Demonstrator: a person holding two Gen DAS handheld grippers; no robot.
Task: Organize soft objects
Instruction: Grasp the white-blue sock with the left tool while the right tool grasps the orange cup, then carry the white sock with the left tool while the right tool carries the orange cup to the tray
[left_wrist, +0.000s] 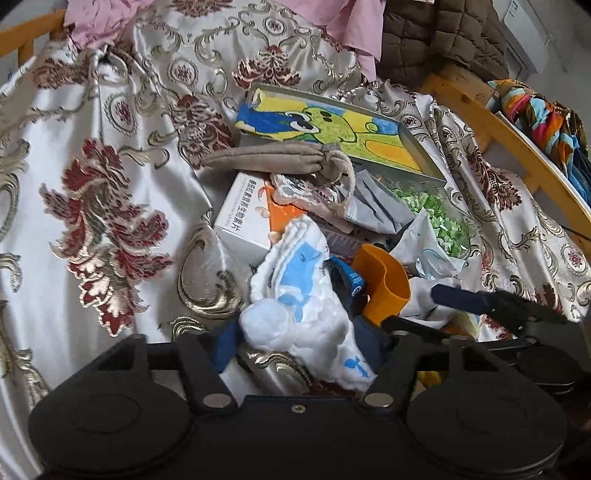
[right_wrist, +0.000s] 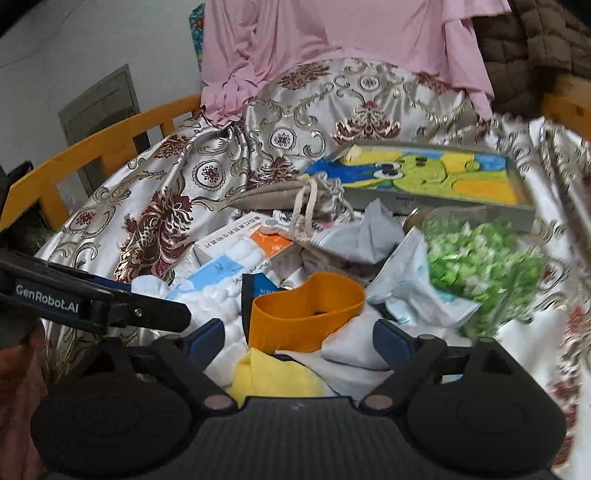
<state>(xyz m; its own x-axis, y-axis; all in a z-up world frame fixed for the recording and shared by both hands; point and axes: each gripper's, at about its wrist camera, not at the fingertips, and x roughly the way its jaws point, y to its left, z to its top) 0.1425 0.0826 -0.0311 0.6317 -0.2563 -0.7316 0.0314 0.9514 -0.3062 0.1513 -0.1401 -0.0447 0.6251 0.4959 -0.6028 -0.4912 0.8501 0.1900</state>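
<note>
The left gripper (left_wrist: 299, 347) stands part open astride the white-and-blue cloth (left_wrist: 295, 295); whether its pads press the cloth cannot be told. The cloth's long axis runs away from the jaws toward the white box (left_wrist: 240, 218), so the left hand is nearer. The right gripper (right_wrist: 299, 339) is wide open and empty, just short of the orange cup (right_wrist: 303, 314) and over a yellow cloth (right_wrist: 273, 376).
</note>
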